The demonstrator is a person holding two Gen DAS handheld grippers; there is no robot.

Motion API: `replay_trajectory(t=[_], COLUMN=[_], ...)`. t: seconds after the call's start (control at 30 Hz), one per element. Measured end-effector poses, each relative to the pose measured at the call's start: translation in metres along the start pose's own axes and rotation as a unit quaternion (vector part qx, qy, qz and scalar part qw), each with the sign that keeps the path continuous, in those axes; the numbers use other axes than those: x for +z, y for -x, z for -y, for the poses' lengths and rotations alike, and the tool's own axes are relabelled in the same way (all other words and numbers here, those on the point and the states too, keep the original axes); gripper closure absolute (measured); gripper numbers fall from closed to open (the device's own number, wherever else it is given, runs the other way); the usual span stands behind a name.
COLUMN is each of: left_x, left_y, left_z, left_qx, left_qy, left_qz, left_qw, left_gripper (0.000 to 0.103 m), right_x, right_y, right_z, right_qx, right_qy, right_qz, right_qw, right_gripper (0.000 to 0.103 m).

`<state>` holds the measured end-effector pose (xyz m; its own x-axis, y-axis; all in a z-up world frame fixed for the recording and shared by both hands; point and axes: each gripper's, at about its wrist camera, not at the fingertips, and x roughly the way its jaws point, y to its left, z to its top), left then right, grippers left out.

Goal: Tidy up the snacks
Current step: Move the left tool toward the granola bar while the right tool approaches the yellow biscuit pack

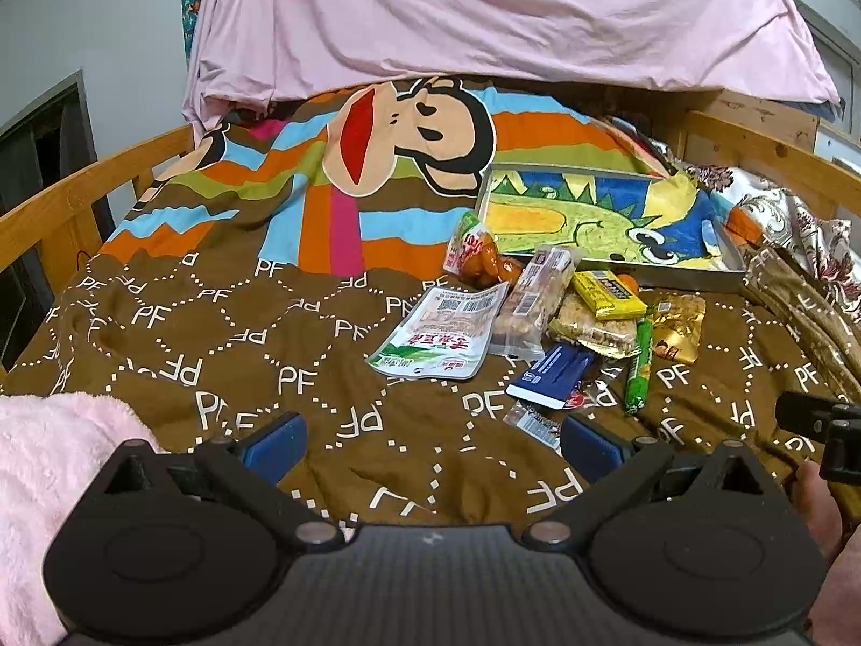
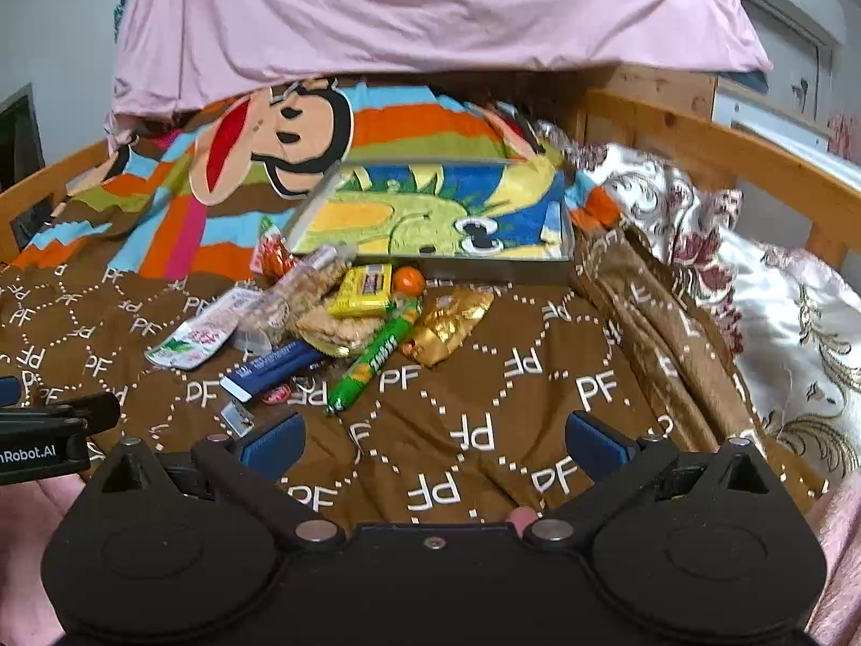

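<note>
A pile of snacks lies on the brown blanket point(image 1: 215, 355) in front of a metal tray point(image 1: 694, 275) lined with a dinosaur cloth. The pile holds a white-green pouch point(image 1: 438, 336), a clear biscuit pack point(image 1: 530, 296), a yellow box point(image 1: 608, 293), a green stick point(image 1: 639, 366), a gold packet point(image 1: 679, 329) and a blue pack point(image 1: 549, 374). In the right wrist view I see the tray point(image 2: 484, 264), the green stick point(image 2: 374, 358), the gold packet point(image 2: 449, 325) and the blue pack point(image 2: 274, 369). My left gripper point(image 1: 430, 444) and right gripper point(image 2: 433, 441) both hover open, short of the pile, with nothing between their fingers.
A wooden bed rail point(image 1: 70, 204) runs along the left and another rail point(image 2: 726, 161) along the right. A pink sheet point(image 1: 484, 16) hangs over the head of the bed. A floral quilt point(image 2: 780, 296) is bunched at the right. A pink fluffy sleeve point(image 1: 48, 484) shows at lower left.
</note>
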<state>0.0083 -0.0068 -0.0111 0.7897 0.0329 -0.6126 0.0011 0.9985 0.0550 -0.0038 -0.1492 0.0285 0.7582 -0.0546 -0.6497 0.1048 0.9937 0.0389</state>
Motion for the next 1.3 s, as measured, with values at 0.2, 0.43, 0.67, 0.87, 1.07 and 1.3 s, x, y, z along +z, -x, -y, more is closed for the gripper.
replay_trajectory(t=[0.2, 0.43, 0.67, 0.87, 1.07, 1.3], left_x=[0.008, 0.025, 0.05, 0.079, 0.11, 0.138], left_y=[-0.011, -0.032, -0.058, -0.075, -0.099, -0.116], left_z=[0.002, 0.015, 0.034, 0.039, 0.029, 0.022], left_qx=[-0.004, -0.038, -0.05, -0.055, -0.055, -0.04], left_qy=[-0.007, -0.05, -0.096, -0.137, -0.145, -0.146], left_qz=[-0.027, -0.067, -0.091, -0.092, -0.113, -0.107], left_qw=[0.9996, 0.9958, 0.99, 0.9847, 0.9814, 0.9827], left_gripper=[0.001, 0.001, 0.001, 0.001, 0.001, 0.001], right_x=[0.006, 0.02, 0.045, 0.073, 0.106, 0.138], right_y=[-0.015, -0.033, -0.051, -0.065, -0.076, -0.099], right_z=[0.001, 0.002, 0.007, 0.0, -0.012, -0.018], right_qx=[0.007, 0.012, 0.022, 0.046, 0.033, 0.05], right_qy=[0.0, 0.028, 0.036, 0.037, 0.067, 0.049], right_qz=[-0.039, -0.069, -0.093, -0.117, -0.117, -0.135], right_qw=[0.999, 0.997, 0.995, 0.991, 0.99, 0.988], right_gripper=[0.001, 0.001, 0.001, 0.001, 0.001, 0.001])
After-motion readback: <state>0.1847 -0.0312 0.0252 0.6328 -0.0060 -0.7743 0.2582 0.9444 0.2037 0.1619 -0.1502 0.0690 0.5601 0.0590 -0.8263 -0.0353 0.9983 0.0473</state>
